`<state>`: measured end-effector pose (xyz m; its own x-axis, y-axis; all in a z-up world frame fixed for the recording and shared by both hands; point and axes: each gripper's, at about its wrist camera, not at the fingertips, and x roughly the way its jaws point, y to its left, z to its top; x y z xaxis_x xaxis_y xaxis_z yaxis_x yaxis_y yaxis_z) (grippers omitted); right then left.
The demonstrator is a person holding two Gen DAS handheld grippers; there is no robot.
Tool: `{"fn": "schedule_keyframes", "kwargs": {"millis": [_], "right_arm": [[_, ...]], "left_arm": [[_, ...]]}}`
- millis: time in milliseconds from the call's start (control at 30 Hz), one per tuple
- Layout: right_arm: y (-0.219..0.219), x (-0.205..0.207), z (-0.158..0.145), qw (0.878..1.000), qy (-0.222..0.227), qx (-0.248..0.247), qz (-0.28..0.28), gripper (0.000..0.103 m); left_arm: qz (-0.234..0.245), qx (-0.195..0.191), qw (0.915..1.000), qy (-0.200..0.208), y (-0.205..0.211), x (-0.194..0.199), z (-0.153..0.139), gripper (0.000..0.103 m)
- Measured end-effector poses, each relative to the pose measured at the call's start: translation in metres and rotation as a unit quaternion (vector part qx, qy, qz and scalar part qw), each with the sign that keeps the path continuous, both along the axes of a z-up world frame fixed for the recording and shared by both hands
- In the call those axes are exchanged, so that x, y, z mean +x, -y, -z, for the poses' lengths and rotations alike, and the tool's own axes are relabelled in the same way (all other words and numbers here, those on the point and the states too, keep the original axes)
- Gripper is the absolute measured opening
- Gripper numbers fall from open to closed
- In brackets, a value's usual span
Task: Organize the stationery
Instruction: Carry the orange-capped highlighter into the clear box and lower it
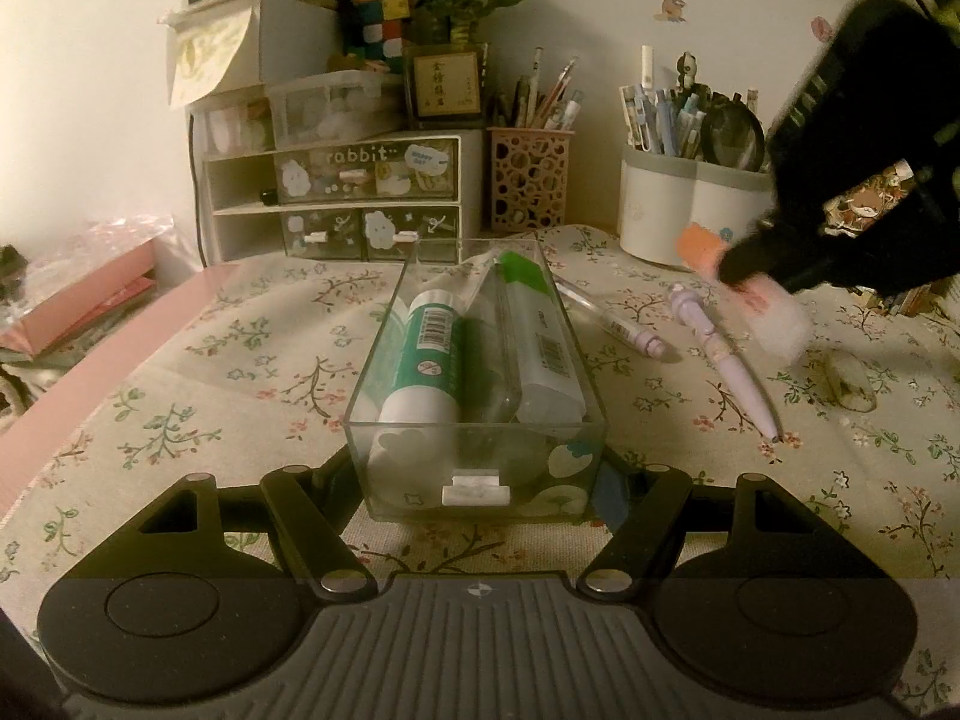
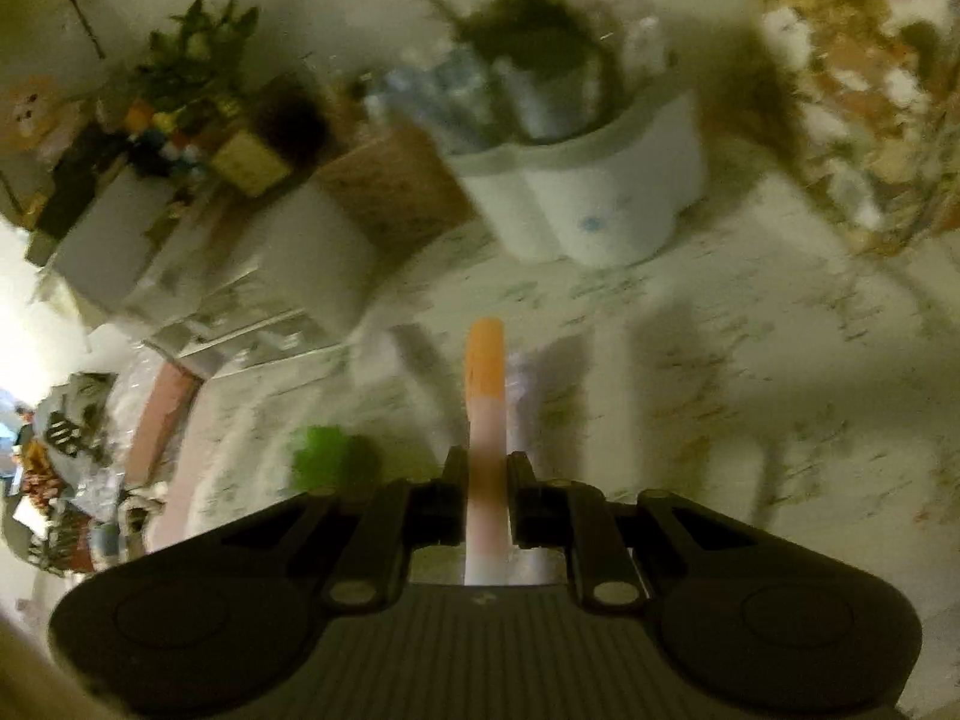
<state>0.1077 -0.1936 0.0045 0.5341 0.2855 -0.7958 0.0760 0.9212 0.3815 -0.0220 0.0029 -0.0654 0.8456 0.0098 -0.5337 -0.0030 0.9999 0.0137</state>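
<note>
I count three tubes in the clear tray point(image 1: 384, 360), two purple pens point(image 1: 729, 360) loose on the counter point(image 1: 198, 396), and two pen cups behind. My left fingers point(image 1: 300, 507) clamp the tray's near end from both sides. My right fingers point(image 2: 522, 480) pinch one orange-capped marker point(image 2: 485, 396), which juts forward between them, above the counter.

Readable only "rabbit" in white letters on the front of a clear drawer point(image 1: 366, 171) in the white desk organizer point(image 1: 342, 192); barcode on green-and-white tube point(image 1: 429, 354), digits too small.
</note>
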Motion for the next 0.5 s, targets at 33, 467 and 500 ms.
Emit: {"fn": "schedule_keyframes", "kwargs": {"millis": [33,467,500], "right_arm": [[-0.005,0.001,0.0,1.0,-0.003,0.009,-0.007,0.013],[-0.05,-0.001,-0.008,0.999,0.007,0.024,-0.04,0.013],[-0.052,-0.001,-0.009,0.999,0.007,0.025,-0.04,0.013]], "left_arm": [[0.0,0.0,1.0,0.0,0.0,0.0,0.0,0.072],[0.0,0.001,1.0,0.0,0.0,0.0,0.0,0.072],[0.0,0.001,1.0,0.0,0.0,0.0,0.0,0.072]]}}
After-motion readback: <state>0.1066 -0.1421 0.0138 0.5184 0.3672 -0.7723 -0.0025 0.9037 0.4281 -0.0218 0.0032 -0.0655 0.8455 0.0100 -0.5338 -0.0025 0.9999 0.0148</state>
